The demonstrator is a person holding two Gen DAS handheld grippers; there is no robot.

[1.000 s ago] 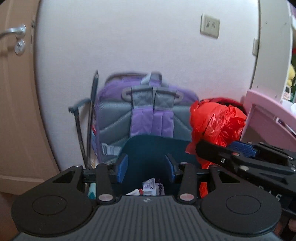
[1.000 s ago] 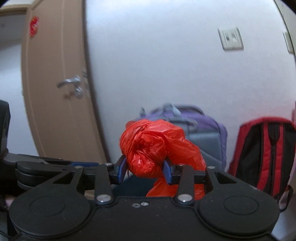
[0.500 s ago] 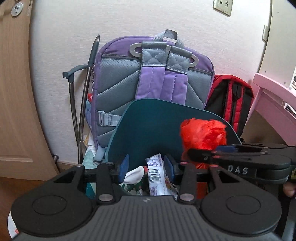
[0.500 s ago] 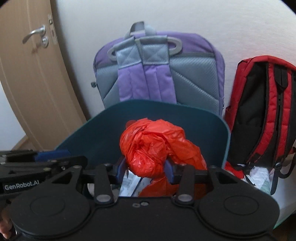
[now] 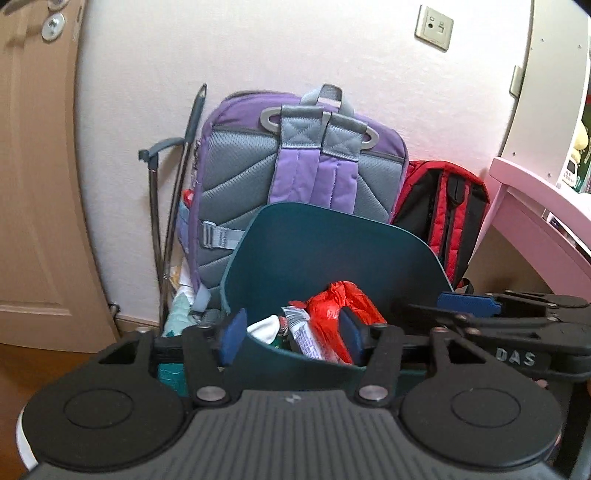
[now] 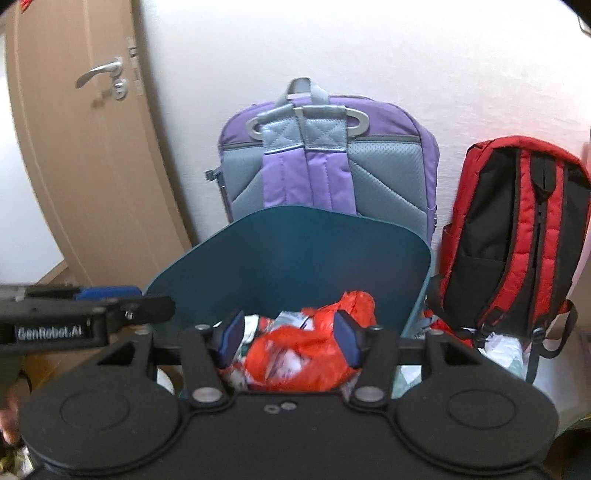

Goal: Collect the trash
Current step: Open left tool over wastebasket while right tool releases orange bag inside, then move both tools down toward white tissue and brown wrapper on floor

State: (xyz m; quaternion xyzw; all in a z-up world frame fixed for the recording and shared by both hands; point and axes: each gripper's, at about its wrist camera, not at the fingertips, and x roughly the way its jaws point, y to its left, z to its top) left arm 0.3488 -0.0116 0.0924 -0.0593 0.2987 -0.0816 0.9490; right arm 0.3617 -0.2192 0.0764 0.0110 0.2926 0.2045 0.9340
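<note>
The left wrist view is showing a pink desk [image 5: 532,206] and a wall socket [image 5: 434,27] at right, while the right wrist view is showing the door handle [image 6: 99,72] and the whole red backpack [image 6: 517,236]. The teal bin [image 6: 295,251] is standing close against the purple backpack [image 6: 325,158], its tall back wall closing off the far side, the top lying open. Both the left gripper [image 5: 291,334] and right gripper [image 6: 290,338] are hanging spread and gripping nothing, the red plastic bag [image 6: 306,354] lying in the bin among wrappers [image 5: 306,332].

Floor [image 6: 55,275]: teal bin [image 6: 295,251], purple backpack [image 6: 332,166], red backpack [image 6: 517,229].
</note>
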